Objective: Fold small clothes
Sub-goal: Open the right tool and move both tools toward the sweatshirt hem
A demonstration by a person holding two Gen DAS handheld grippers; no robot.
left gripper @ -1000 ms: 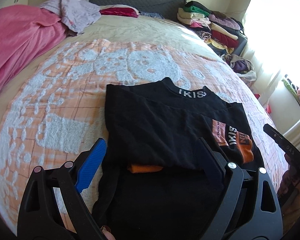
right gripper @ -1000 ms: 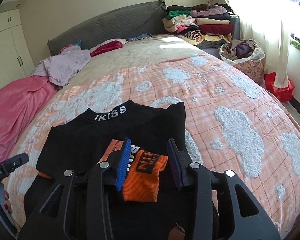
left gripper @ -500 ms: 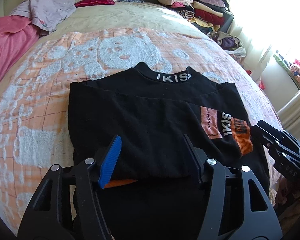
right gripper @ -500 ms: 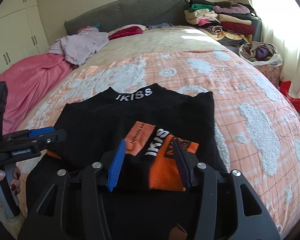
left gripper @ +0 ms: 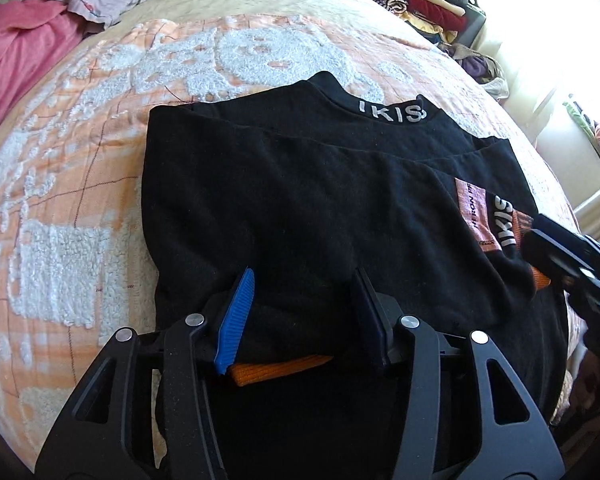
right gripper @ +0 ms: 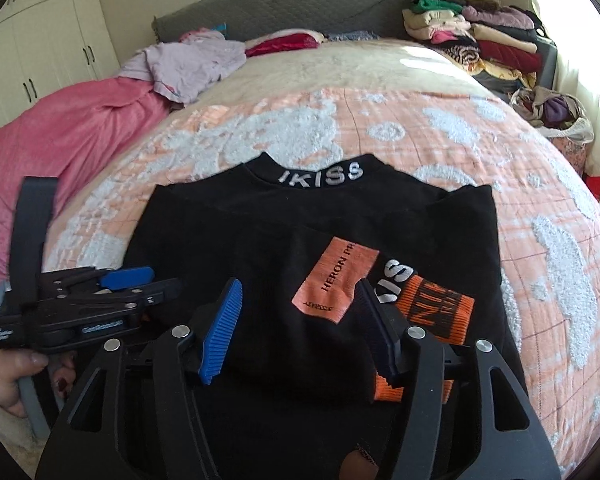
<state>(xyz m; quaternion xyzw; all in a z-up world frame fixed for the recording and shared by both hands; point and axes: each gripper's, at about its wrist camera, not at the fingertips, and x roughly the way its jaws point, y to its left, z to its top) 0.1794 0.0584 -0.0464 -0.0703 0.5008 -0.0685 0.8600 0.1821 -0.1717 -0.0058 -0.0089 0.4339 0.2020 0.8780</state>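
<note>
Left claw (left gripper: 304,312) low, pointing forward, jaws apart, fabric between them but not pinched; right claw (right gripper: 300,324) likewise low, jaws apart; left hand (right gripper: 8,376) wraps its handle, dark-red nails showing.

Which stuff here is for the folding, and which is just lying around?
For the folding: black top, left gripper, right gripper.
Lying around: pink blanket, lilac garment, stacked clothes, clothes bag.

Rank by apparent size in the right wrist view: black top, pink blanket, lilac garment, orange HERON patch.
1. black top
2. pink blanket, partly cropped, farther away
3. lilac garment, farther away
4. orange HERON patch
</note>
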